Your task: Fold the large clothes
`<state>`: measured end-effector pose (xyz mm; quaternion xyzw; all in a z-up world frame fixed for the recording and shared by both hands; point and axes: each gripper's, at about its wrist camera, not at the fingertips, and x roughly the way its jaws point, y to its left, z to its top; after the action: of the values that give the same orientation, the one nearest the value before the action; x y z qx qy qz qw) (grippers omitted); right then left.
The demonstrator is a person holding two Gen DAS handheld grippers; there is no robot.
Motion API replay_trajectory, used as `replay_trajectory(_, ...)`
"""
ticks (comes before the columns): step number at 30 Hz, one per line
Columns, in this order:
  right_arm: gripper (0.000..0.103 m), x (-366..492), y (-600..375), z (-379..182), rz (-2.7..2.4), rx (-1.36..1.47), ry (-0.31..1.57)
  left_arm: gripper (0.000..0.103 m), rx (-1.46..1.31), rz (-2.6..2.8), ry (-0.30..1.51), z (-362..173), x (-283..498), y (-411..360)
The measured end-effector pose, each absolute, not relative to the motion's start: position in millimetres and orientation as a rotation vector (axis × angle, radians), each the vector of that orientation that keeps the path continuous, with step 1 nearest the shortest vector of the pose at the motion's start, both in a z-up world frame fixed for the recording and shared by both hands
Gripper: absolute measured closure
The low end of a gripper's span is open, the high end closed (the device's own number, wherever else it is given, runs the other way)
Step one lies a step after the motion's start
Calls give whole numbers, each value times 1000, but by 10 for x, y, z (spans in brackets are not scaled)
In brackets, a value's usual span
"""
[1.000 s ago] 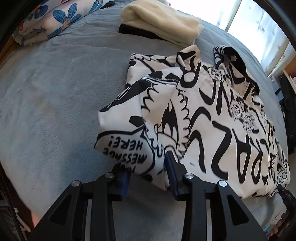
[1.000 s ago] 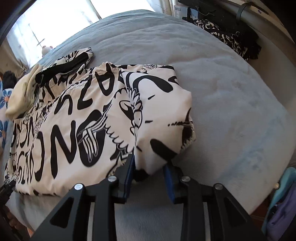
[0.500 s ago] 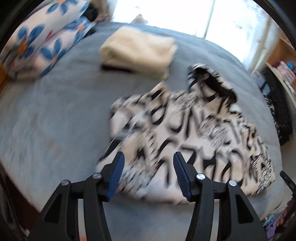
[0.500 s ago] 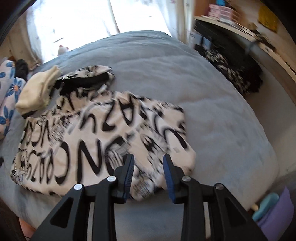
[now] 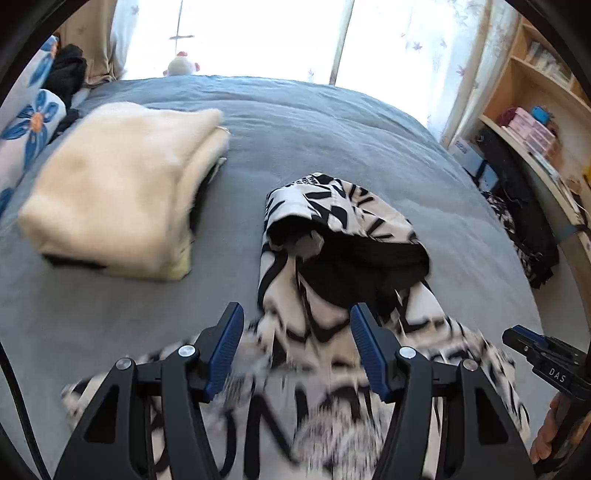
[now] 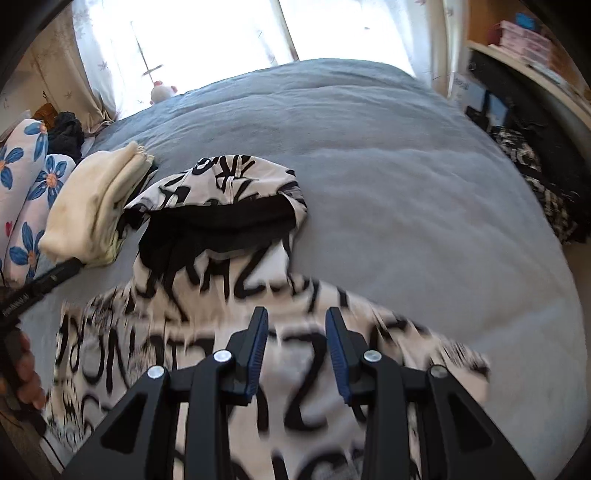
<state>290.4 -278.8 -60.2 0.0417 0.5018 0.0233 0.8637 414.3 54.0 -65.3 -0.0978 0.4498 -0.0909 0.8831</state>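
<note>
Grey bed holds hoodie; left claw and right claw gape, empty.

Blown-out window backlight – hoodie near lens motion-blurred, perhaps defocused – fisheye-bent edges.

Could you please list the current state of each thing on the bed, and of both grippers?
Printed hoodie: lying flat on the bed, hood open, unheld.
Cream garment: folded, beside the hood.
Left gripper: open, empty, above the hoodie.
Right gripper: open, empty, above the hoodie.
</note>
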Motion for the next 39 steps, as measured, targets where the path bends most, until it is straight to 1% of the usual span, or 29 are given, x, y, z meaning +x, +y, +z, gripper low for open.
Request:
replay_trajectory(4, 71, 3439, -2769, -883, 62, 139, 1094, 44, -203, -176, 990, -981, 4598, 379)
replay_trajectory(7, 71, 3781, -2760, -1125, 45, 146, 1114, 44, -147, -151, 1014, -1194, 4854, 221)
replay_trajectory(11, 71, 4073, -2735, -1435, 35, 168, 1146, 44, -134, -138, 1029, -1358, 5057, 90)
replay_trajectory(15, 71, 4246, -2746, -1619, 17, 199, 1146, 45, -124, -76, 994, -1422, 5183, 57)
replay_trajectory(17, 71, 4326, -2773, -1689, 13, 232, 1128, 68, -138, -33, 998, -1473, 5241, 109)
replay_trajectory(18, 74, 4356, -2780, -1707, 11, 238, 1120, 86, -138, -20, 1011, -1500, 5259, 136)
replay_trajectory(19, 83, 4377, -2782, -1717, 5, 236, 1110, 92, -126, 19, 1029, -1539, 5266, 195)
replay_trajectory(20, 97, 4394, -2761, -1711, 3, 217, 1101, 92, -123, 45, 1032, -1557, 5252, 247)
replay_trajectory(22, 99, 4389, -2719, -1687, -19, 166, 1078, 96, -133, 83, 1032, -1582, 5207, 373)
replay_trajectory(24, 101, 4371, -2701, -1666, -54, 111, 1057, 96, -140, 116, 1026, -1599, 5139, 513)
replay_trajectory(30, 101, 4295, -2820, -1610, -96, 90, 1002, 94, -188, 116, 985, -1623, 5001, 694)
replay_trajectory(32, 101, 4303, -2839, -1689, -91, 73, 1034, 89, -224, 103, 1013, -1734, 5027, 769)
replay_trajectory(34, 101, 4324, -2822, -1749, -82, 51, 1059, 80, -244, 82, 1039, -1841, 5038, 832)
replay_trajectory(36, 101, 4310, -2833, -1732, -80, 51, 1064, 77, -247, 58, 1028, -1856, 5023, 880)
replay_trajectory(38, 98, 4305, -2861, -1702, -62, 67, 1079, 70, -223, 40, 1026, -1834, 5002, 911)
replay_trajectory(39, 95, 4301, -2889, -1683, -54, 75, 1091, 65, -223, 35, 1026, -1815, 4984, 936)
